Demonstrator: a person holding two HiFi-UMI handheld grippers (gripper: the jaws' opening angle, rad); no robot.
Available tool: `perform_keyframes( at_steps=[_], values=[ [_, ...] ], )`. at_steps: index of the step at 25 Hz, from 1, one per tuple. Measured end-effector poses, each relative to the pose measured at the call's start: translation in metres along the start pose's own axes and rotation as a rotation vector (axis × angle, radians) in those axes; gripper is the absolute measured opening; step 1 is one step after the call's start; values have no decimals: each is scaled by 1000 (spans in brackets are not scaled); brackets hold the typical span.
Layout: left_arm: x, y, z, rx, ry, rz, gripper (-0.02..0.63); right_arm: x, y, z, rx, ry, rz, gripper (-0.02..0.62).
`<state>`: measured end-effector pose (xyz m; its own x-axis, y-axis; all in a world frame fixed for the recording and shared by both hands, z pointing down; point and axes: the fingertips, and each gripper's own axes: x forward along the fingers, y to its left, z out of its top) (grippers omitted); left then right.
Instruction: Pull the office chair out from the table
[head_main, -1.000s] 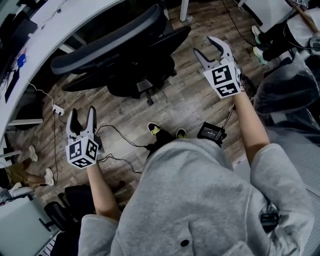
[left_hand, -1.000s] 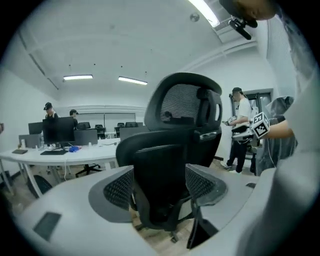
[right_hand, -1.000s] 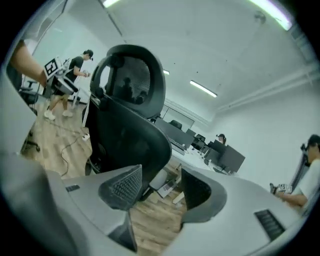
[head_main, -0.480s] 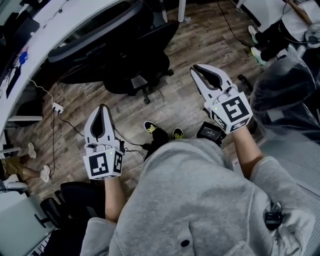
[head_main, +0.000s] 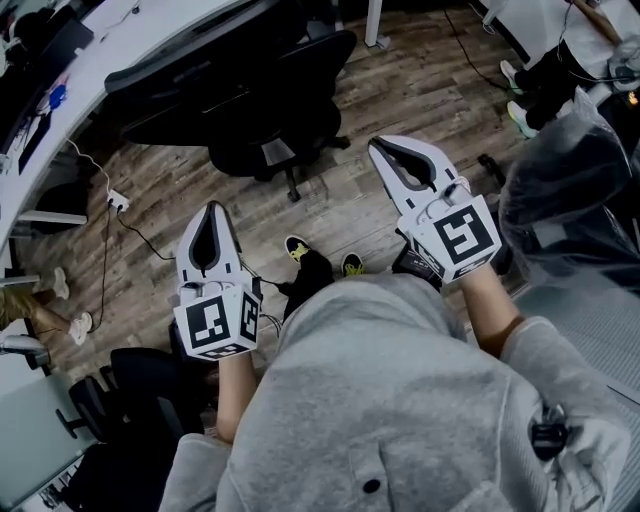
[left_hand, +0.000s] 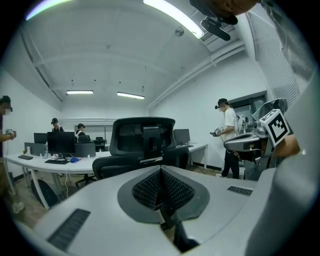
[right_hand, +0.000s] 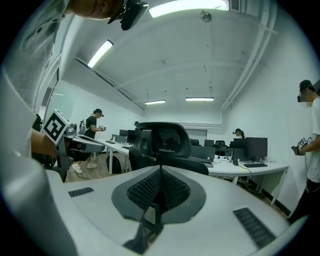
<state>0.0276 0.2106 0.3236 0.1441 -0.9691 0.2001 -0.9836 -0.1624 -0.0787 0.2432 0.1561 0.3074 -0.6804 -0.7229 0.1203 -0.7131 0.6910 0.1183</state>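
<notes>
Head view: the office chair stands at 11 o'clock in the frame, its back right against the edge of the white table, base on the wood floor.

The left gripper has its jaws pressed together with nothing between them. The chair is at about 1 o'clock from its tip, clear of it.

The right gripper is also pressed together and empty. The chair is at about 10 o'clock from its tip, with no contact.

Left gripper view: the chair is dead ahead at 12 o'clock above the closed jaws. Right gripper view: the same, the chair at 12 o'clock.
</notes>
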Motion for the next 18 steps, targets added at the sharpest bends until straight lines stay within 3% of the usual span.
perform_keyframes(
  at_steps=[10,18],
  values=[
    [-5,-3,1,9,-2,-8,12,0,2,3,-36,-17,-24,37],
    [-2,1,4,8,-4,-9,12,6,1,6,4,-33,-20,37]
  ],
)
